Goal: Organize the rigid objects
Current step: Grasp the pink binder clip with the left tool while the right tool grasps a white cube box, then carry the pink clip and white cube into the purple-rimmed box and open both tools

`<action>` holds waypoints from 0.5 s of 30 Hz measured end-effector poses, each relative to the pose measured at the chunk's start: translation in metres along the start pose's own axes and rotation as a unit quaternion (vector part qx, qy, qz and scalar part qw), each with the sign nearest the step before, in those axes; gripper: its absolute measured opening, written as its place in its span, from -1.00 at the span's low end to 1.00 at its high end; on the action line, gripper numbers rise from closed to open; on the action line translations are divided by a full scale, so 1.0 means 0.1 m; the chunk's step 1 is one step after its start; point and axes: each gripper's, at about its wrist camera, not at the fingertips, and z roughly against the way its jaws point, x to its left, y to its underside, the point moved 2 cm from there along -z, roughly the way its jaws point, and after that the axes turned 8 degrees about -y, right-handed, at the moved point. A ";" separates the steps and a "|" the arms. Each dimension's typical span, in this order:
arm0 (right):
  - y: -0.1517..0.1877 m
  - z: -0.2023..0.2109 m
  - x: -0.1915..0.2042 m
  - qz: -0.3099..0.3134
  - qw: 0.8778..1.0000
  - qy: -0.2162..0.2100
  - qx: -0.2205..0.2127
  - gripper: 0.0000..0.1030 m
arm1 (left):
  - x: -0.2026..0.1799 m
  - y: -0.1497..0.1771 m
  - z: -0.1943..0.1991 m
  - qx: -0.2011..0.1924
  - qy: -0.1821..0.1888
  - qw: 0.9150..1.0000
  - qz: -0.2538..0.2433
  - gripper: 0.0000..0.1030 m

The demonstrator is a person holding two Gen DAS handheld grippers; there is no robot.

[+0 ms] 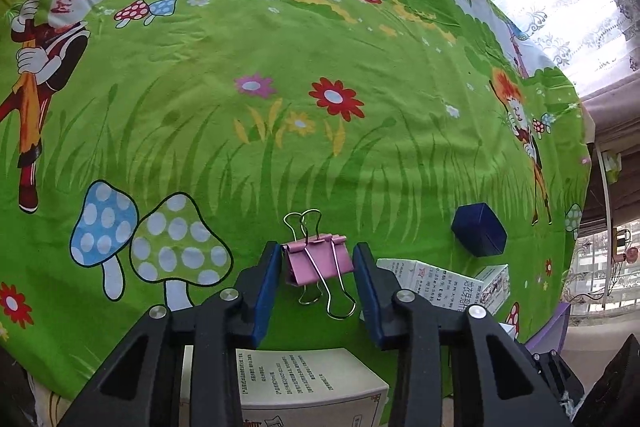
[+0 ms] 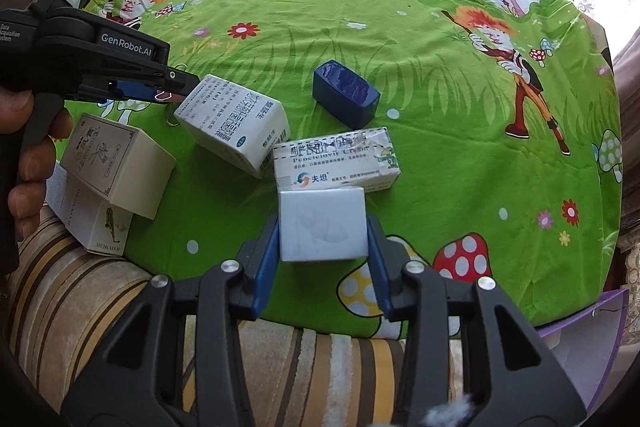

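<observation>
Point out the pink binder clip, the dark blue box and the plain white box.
pink binder clip [image 1: 316, 261]: left wrist view, pink body.
dark blue box [image 2: 346, 94]: right wrist view, glossy top face.
plain white box [image 2: 323, 225]: right wrist view, top face.

- The right tool [image 2: 323, 241] clamps a plain white box [image 2: 322, 225] between its blue pads, at the near edge of the green cartoon-print surface [image 2: 460, 163].
- Touching behind it lies a cream carton [image 2: 340, 161]; beyond that, a dark blue box [image 2: 346, 99].
- At far left, a hand [image 2: 24, 163] holds the left tool [image 2: 160, 91], beside a tilted white carton [image 2: 234, 125].
- Two beige boxes [image 2: 116, 167] are stacked at the left edge.
</observation>
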 end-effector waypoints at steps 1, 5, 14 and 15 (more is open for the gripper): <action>0.01 0.01 0.00 -0.001 1.000 -0.004 -0.003 -0.13 | 0.03 0.02 0.03 -0.005 0.002 1.000 0.004 -0.26; 0.05 0.07 -0.02 -0.008 1.000 -0.012 -0.016 -0.13 | 0.15 0.06 0.19 -0.033 0.027 0.999 0.031 -0.26; 0.11 0.22 0.04 0.006 0.999 -0.003 -0.051 -0.13 | 0.19 0.37 0.64 -0.110 0.042 0.992 0.035 -0.26; 0.13 0.25 0.05 0.008 0.998 -0.002 -0.056 -0.13 | 0.18 0.41 0.69 -0.116 0.047 0.992 0.032 -0.26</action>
